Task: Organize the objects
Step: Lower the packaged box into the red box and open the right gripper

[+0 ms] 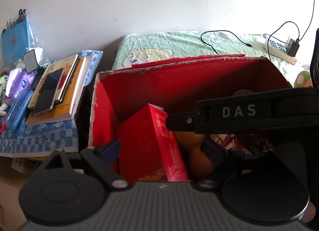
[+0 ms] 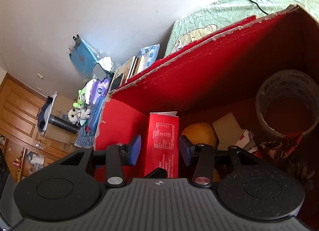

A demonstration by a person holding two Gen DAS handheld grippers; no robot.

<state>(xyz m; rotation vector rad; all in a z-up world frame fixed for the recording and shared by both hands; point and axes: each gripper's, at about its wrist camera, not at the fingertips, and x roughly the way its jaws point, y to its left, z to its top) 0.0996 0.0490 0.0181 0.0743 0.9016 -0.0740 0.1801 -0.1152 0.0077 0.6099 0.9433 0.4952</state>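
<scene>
A big red cardboard box (image 1: 179, 79) stands open on the bed; it also shows in the right wrist view (image 2: 199, 75). Inside it a small red carton (image 1: 151, 147) stands tilted. My left gripper (image 1: 161, 147) is open, its blue pads on either side of the carton with gaps. My right gripper (image 2: 159, 147) is open around the same carton (image 2: 164, 141), pads apart from its sides. The right gripper's black body (image 1: 249, 113) crosses the left wrist view. A yellow round object (image 2: 199, 133), a tape roll (image 2: 287, 101) and a beige card (image 2: 227, 129) lie in the box.
A bedside stand to the left holds stacked books (image 1: 57, 89), a phone (image 1: 48, 91), blue cases (image 1: 19, 111), a purple wipes pack (image 2: 98, 91) and plush toys. A green bedsheet (image 1: 179, 43) carries a black cable (image 1: 223, 39) and a power strip (image 1: 279, 49). A wooden door (image 2: 18, 115) is far left.
</scene>
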